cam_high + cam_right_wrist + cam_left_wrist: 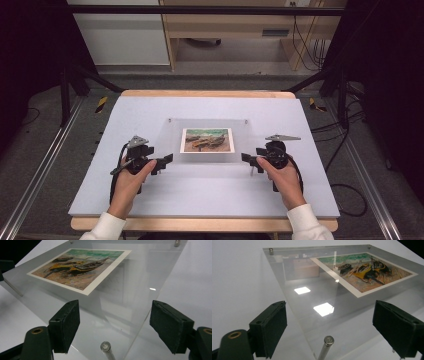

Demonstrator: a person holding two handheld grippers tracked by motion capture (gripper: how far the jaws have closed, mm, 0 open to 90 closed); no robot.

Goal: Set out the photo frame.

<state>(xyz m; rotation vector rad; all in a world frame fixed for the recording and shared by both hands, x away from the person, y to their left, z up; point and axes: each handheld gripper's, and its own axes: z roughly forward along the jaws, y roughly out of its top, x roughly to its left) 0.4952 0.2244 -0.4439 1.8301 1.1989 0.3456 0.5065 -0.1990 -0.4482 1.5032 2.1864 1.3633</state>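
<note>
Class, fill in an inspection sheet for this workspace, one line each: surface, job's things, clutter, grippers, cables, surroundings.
Surface: pale sheet over a wooden table.
Job's things: clear acrylic frame lying flat, boat picture inside, metal standoff pins at corners.
Clutter: nothing seen.
Grippers: left hand-held gripper and right hand-held gripper open, one at each near corner, no contact.
Cables: black cable trailing from the left one; more on the floor.
Surroundings: dark frame rails, wooden furniture behind.
</note>
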